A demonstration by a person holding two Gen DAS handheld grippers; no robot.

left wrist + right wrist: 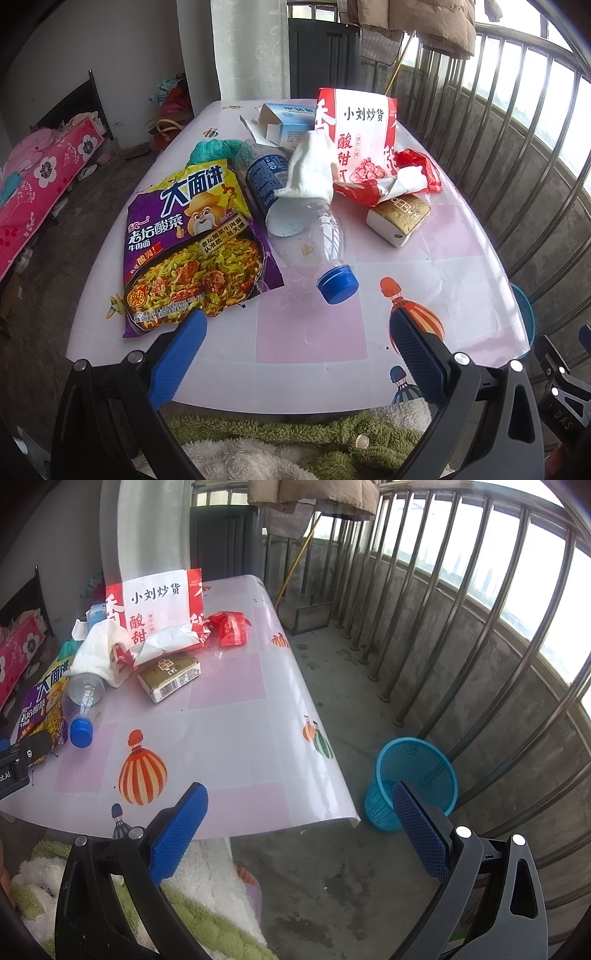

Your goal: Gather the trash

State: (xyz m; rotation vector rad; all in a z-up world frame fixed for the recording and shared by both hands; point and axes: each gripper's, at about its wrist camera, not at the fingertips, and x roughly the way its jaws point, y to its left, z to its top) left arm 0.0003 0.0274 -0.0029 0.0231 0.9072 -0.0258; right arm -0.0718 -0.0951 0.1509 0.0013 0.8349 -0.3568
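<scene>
Trash lies on the pink table (310, 332): a purple noodle packet (192, 243), a clear plastic bottle (306, 229) with a blue cap, a white tissue (310, 170), a red-and-white snack bag (362, 144), a gold-brown packet (400, 218), a red wrapper (424, 166) and a small blue-white box (284, 125). My left gripper (295, 343) is open and empty above the table's near edge. My right gripper (299, 819) is open and empty at the table's right corner. A blue mesh trash basket (413, 775) stands on the floor right of the table (240, 731).
A metal railing (461, 627) runs along the right side behind the basket. A bed with pink floral bedding (40, 177) stands far left. A green and white fluffy garment (295, 443) is below the grippers. A dark cabinet (325, 55) stands behind the table.
</scene>
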